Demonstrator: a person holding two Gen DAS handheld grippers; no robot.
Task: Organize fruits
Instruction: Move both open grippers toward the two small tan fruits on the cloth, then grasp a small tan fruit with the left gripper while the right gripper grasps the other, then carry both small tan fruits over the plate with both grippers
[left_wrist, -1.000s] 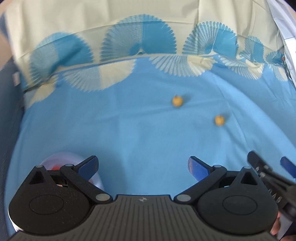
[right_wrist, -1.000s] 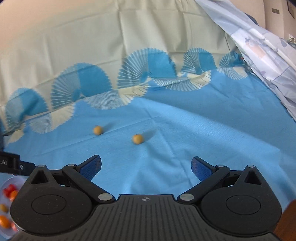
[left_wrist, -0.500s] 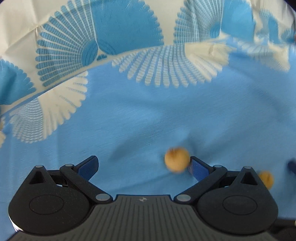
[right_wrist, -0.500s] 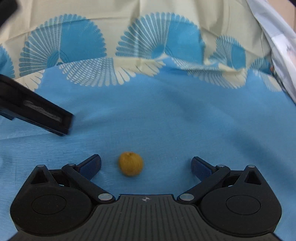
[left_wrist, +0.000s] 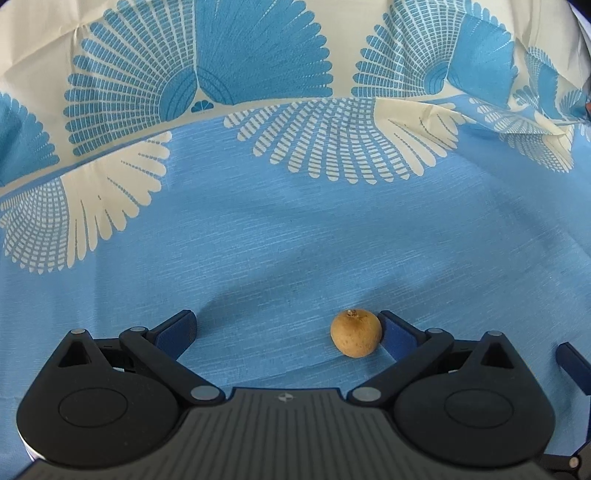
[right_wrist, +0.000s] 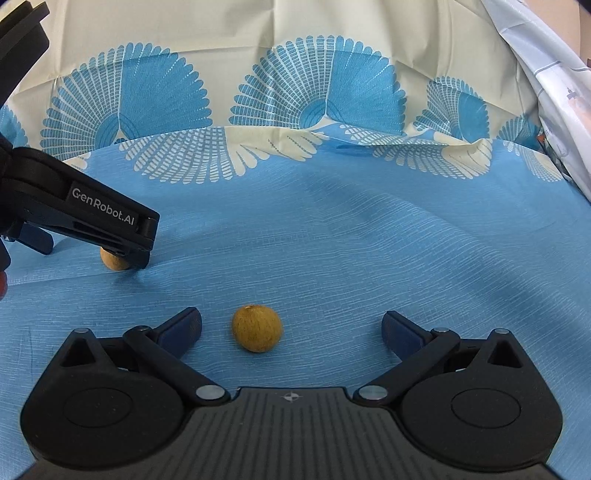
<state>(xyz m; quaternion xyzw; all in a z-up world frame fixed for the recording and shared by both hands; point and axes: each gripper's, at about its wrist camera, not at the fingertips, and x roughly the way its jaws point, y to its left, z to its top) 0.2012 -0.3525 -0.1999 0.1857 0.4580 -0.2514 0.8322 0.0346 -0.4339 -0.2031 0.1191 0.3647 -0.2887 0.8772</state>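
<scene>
Two small round fruits with dull yellow-brown, speckled skin lie apart on the blue cloth, well short of its fan-patterned far edge. One fruit (left_wrist: 355, 333) sits stem-end up, a short dry stalk stub on top. The other fruit (right_wrist: 257, 328) is rounder, finely netted, resting nearer the near edge.
</scene>
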